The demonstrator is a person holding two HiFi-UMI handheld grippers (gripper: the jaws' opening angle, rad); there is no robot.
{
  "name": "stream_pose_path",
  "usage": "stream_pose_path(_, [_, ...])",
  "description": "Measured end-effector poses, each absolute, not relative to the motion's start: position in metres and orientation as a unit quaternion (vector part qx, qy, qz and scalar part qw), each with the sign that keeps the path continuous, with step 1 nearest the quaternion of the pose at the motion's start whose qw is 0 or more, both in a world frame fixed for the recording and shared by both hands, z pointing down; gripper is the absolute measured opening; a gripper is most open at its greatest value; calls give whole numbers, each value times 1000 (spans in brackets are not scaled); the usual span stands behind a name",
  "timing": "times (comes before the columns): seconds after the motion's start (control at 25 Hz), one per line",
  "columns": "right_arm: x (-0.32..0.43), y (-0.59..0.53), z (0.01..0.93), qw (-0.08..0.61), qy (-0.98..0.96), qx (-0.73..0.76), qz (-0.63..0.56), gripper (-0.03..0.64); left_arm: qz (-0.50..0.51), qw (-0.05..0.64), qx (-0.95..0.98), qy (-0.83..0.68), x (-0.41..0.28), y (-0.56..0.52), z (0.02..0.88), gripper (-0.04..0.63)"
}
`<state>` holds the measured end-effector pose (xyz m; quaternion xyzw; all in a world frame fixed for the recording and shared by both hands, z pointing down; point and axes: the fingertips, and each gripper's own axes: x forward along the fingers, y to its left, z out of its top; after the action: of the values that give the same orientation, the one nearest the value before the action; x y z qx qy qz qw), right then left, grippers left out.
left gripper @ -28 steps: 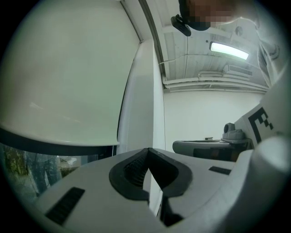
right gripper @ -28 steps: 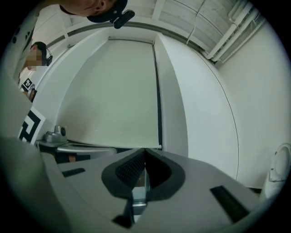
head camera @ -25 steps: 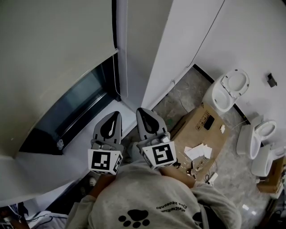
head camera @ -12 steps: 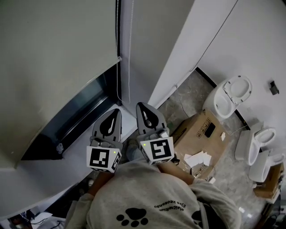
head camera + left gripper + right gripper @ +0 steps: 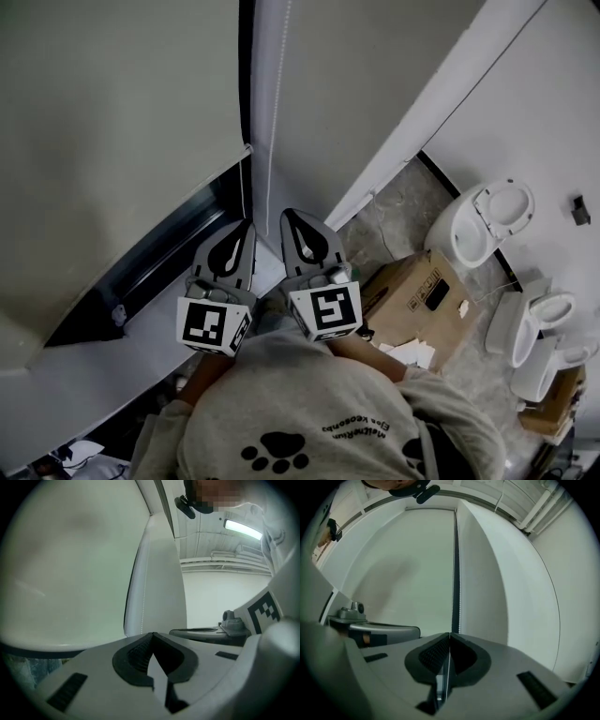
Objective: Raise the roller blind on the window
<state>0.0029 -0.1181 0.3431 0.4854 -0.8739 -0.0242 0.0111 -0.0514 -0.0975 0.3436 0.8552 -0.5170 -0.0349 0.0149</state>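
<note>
Two grippers are out in front of the person, side by side and level, close together but not touching. The left gripper has its jaws pressed together with nothing in them. Same story on the right gripper: pads closed on each other, empty. Both point into the window corner, tips just short of it, above the white sill.

Now the blind. It hangs flat over nearly the whole window, with only a dark strip of window showing under its bottom bar. That bar is the long line here, running across the window along the sill, and its right end sits just beyond the left gripper's tip. Past that edge there's a dark gap, then the white side wall, and on it the bead chain hanging straight down, near the right gripper and untouched.

There's plenty of room to move. It's open air over the sill to the left. To the right the wall corner drops to the floor, where a box and toilets stand well apart from both grippers.
</note>
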Motion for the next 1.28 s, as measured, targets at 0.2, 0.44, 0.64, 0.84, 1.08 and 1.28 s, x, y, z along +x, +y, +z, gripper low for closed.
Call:
stream_pose_path(0.2, [1,-135,345,17,-881,472,-19,11,-36,13,850,-525,-49,-118,339,9])
stream_pose_path(0.44, [-1,-154,352,13,-876,482,-8,11,-28,15,856,-517,-50,-128,344,9])
stream_pose_path(0.64, [-12,-164,346,12,-873,488,-2,33,-22,18,863,-505,-56,-138,340,8])
stream_pose_path(0.84, [-19,-180,346,14,-863,505,3,92,-22,19,869,-494,-66,-149,340,9])
stream_pose_path(1.08, [-29,-199,341,20,-847,531,3,92,-28,25,874,-484,-75,-153,340,8])
stream_pose_path(1.28, [-34,-205,341,23,-841,540,0,92,-34,28,878,-476,-79,-153,340,9])
